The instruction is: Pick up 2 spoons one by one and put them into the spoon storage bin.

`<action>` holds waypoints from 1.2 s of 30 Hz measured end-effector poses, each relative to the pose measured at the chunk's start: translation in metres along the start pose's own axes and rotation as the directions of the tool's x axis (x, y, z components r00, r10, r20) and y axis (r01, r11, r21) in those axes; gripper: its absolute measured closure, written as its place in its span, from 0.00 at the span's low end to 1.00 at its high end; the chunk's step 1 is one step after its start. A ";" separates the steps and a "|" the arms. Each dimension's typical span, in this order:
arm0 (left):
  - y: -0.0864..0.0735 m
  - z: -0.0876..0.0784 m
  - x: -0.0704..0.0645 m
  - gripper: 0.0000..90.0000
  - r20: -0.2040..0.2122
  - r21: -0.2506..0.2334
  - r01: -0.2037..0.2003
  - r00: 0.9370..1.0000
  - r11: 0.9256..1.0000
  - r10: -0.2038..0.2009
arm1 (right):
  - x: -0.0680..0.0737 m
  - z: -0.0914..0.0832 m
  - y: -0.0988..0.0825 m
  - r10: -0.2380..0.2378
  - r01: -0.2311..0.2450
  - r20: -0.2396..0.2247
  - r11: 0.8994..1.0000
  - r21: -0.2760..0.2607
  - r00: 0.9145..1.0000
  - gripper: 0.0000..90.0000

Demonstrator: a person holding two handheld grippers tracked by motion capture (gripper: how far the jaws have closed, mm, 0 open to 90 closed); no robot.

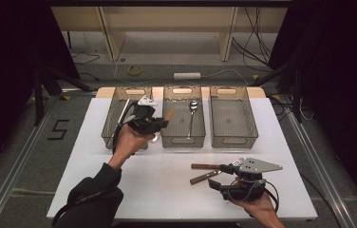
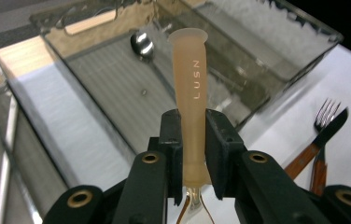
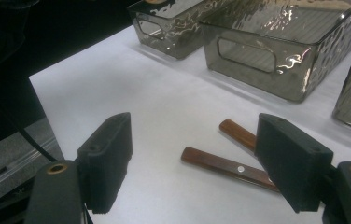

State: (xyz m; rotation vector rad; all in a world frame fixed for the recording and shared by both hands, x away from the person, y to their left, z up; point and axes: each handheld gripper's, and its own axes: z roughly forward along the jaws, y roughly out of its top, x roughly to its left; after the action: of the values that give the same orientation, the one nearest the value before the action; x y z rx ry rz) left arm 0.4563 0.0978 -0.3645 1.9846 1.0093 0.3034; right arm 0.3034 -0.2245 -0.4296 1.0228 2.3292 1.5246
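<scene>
Black jaws of the left gripper (image 2: 193, 140) pinch one pale, peach-coloured handle (image 2: 190, 93), which stands up between them over the near edge of the middle bin (image 1: 183, 137). Three clear grey bins sit side by side at the far side of the white table (image 1: 167, 190): the middle one holds a single spoon (image 1: 192, 114), the left bin (image 1: 115, 128) holds a long thin piece I cannot make out, and nothing can be seen in the right bin (image 1: 233, 137). The left forearm reaches forward, hand raised above the table. The right gripper (image 3: 197, 158) rests low near the front, jaws spread wide, just beside two wooden-handled pieces, a fork (image 2: 325, 112) and a knife (image 2: 327, 135), lying together.
</scene>
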 end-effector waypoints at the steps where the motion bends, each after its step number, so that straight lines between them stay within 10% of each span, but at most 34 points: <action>1: 0.002 0.002 0.000 0.86 0.002 -0.004 0.002 1.000 1.000 -0.002 | 0.000 0.000 0.000 0.000 0.000 0.001 1.000 0.000 1.000 0.32; 17: 0.026 0.035 0.008 0.86 -0.022 -0.027 0.045 0.999 0.999 -0.046 | 0.001 -0.001 -0.001 -0.008 0.008 -0.010 1.000 0.003 1.000 0.32; 36: 0.019 0.070 0.022 0.85 -0.062 -0.061 0.095 0.993 0.994 -0.098 | 0.003 0.000 -0.001 -0.019 0.019 -0.024 1.000 -0.006 1.000 0.31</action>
State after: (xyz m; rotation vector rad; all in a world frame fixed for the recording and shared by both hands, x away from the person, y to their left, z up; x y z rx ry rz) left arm 0.5191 0.0673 -0.3950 1.8774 1.1214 0.3417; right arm 0.3009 -0.2227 -0.4302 0.9842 2.3424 1.5440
